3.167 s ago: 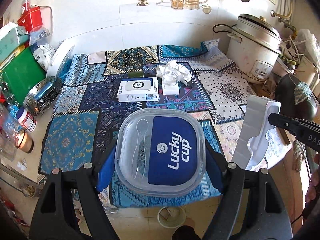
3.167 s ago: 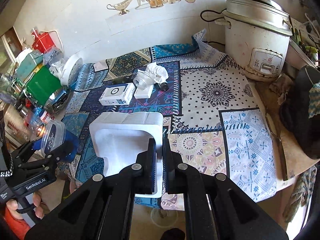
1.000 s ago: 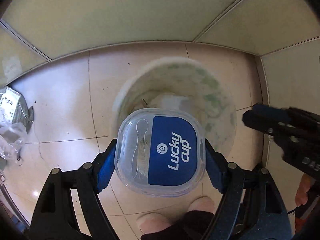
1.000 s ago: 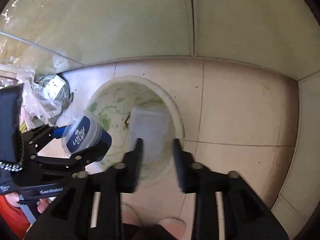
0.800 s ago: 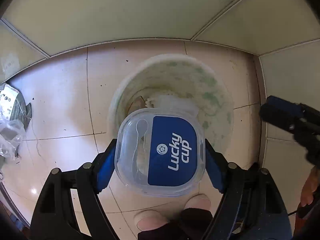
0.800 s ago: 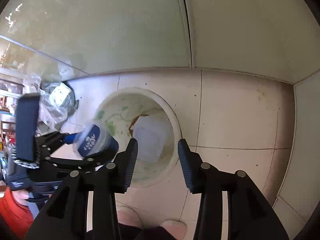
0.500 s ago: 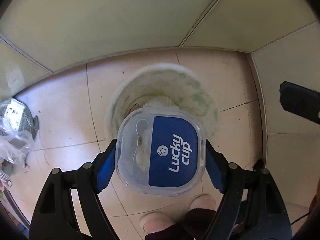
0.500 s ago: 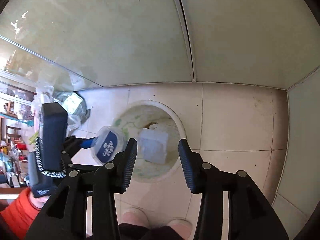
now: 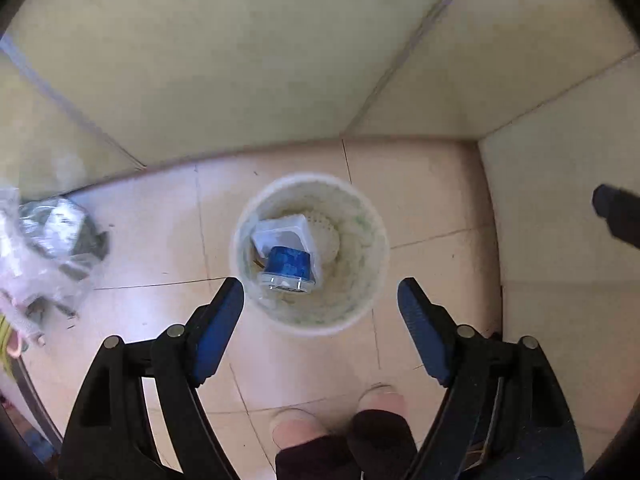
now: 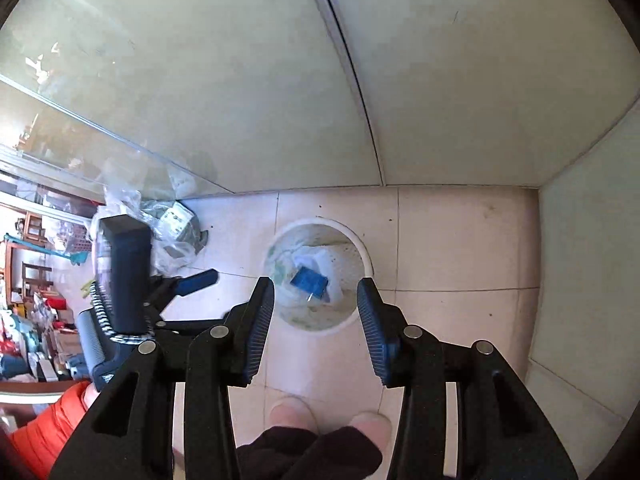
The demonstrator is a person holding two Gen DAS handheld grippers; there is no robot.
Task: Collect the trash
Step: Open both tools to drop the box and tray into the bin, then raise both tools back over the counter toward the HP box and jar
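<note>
A round white trash bucket (image 9: pixel 362 308) stands on the tiled floor below both grippers; it also shows in the right wrist view (image 10: pixel 362 246). Inside it the blue-labelled Lucky cup container (image 9: pixel 289 266) lies on its side on a white foam piece (image 9: pixel 326 232); both show in the right wrist view, the cup (image 10: pixel 308 281) and the foam (image 10: pixel 332 268). My left gripper (image 9: pixel 320 300) is open and empty above the bucket's near rim. My right gripper (image 10: pixel 316 300) is open and empty above the bucket. The left gripper's body (image 10: pixel 128 280) shows at the left of the right wrist view.
A crumpled clear plastic bag with packets (image 9: pixel 44 240) lies on the floor to the left, also in the right wrist view (image 10: pixel 168 224). Pale cabinet doors (image 10: pixel 280 80) rise behind the bucket, another panel (image 10: pixel 580 260) at right. The person's slippered feet (image 9: pixel 340 420) stand below.
My left gripper opened and the Lucky cup container fell into the bucket onto the foam piece, which my right gripper let go earlier. Both grippers have risen away from the bucket.
</note>
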